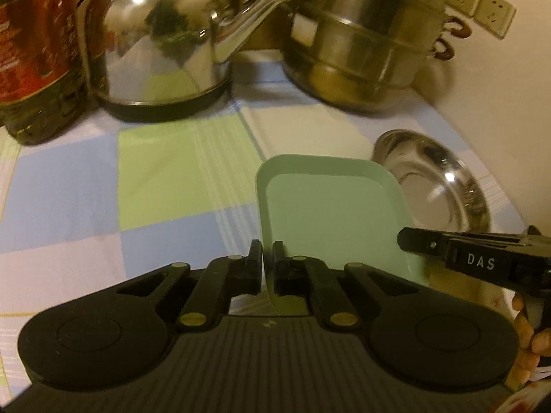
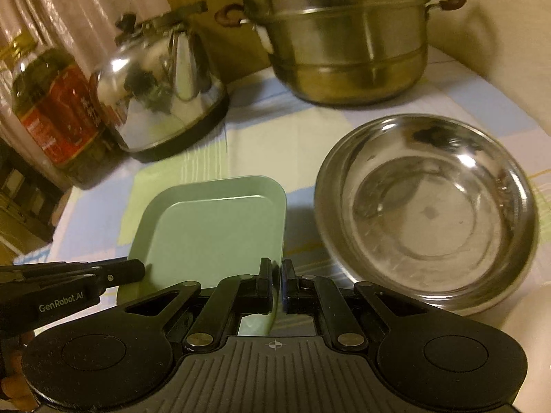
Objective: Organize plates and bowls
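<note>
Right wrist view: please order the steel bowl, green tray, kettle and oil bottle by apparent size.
1. steel bowl
2. green tray, though nearness enlarges it
3. kettle
4. oil bottle

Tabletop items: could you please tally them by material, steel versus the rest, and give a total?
Stainless steel: 3, namely kettle, stacked steamer pot, round steel dish
Green plastic: 1, the square green plate
Bottle with red label: 1, the oil bottle
Total: 5

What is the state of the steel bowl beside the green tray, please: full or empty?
Empty: the steel bowl shows its bare, shiny bottom, and it sits upright on the checked cloth beside the green tray.
</note>
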`<state>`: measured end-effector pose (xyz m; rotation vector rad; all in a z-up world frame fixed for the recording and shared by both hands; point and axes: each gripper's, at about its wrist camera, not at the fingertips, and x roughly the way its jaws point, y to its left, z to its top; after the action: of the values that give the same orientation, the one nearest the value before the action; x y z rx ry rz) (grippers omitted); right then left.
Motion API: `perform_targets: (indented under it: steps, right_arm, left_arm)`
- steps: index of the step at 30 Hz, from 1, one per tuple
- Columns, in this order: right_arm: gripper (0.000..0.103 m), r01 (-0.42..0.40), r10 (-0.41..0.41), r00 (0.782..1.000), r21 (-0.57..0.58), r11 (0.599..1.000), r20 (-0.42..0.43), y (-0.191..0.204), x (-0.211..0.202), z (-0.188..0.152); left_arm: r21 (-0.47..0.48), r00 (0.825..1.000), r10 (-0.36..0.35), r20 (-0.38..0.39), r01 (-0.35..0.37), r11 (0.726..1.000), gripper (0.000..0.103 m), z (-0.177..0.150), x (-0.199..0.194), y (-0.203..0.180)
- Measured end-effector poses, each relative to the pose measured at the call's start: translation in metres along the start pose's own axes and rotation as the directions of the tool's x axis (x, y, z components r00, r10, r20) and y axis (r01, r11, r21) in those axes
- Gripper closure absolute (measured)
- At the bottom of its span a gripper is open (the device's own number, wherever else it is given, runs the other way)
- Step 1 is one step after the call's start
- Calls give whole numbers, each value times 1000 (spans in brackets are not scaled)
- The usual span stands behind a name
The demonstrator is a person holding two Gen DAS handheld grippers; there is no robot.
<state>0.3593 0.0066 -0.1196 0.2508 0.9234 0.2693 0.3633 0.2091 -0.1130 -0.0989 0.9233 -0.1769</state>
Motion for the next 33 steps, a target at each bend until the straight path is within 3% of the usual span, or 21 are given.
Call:
perform_targets:
  steps: [18, 33]
  right_arm:
    - [98, 143, -153, 985, 128, 981, 79, -72, -48, 20]
    - [97, 239, -245, 969, 145, 960, 27, -118, -33, 34]
  left_arm:
    - [131, 991, -135, 17, 132, 983, 98, 35, 29, -84]
    - [156, 988, -146, -39, 150, 976, 98, 45, 76, -125]
